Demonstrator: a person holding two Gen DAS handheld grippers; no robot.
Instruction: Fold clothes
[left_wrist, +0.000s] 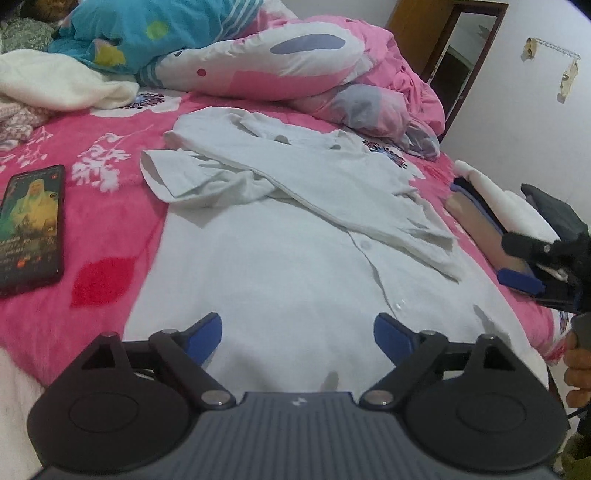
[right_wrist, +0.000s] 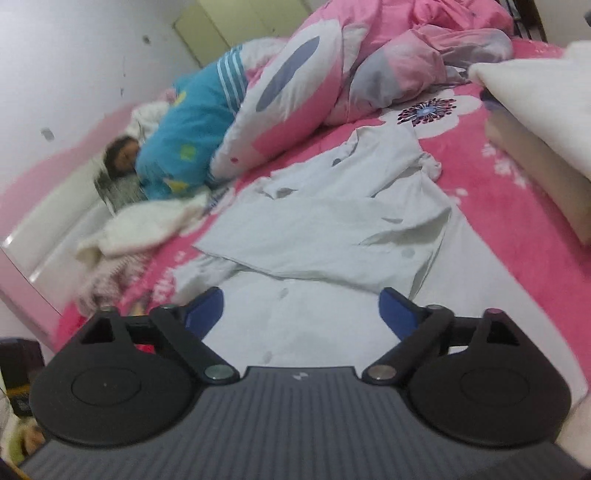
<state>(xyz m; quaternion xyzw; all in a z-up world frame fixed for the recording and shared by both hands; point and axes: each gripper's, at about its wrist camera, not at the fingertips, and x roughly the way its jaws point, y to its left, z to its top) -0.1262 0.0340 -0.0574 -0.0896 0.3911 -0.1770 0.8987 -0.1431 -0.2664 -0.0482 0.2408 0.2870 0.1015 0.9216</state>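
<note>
A white button-up shirt (left_wrist: 295, 258) lies spread on the pink flowered blanket (left_wrist: 110, 221), collar at the far end. Both sleeves are folded across its chest, the right one lying diagonally on top. My left gripper (left_wrist: 298, 332) hovers open over the shirt's lower part, with nothing between its blue pads. In the right wrist view the same shirt (right_wrist: 325, 229) lies ahead, and my right gripper (right_wrist: 301, 314) stands open above its lower front, empty. From the left wrist view, the right gripper (left_wrist: 517, 262) shows at the shirt's right edge, held by a hand (left_wrist: 578, 365).
A phone (left_wrist: 31, 229) with a lit screen lies on the blanket left of the shirt. A pink duvet (left_wrist: 295, 74) is heaped beyond the collar. A stack of folded clothes (right_wrist: 535, 147) sits at the right. A person lies under a blue cover (right_wrist: 184, 140) far left, beside white fleece (left_wrist: 62, 81).
</note>
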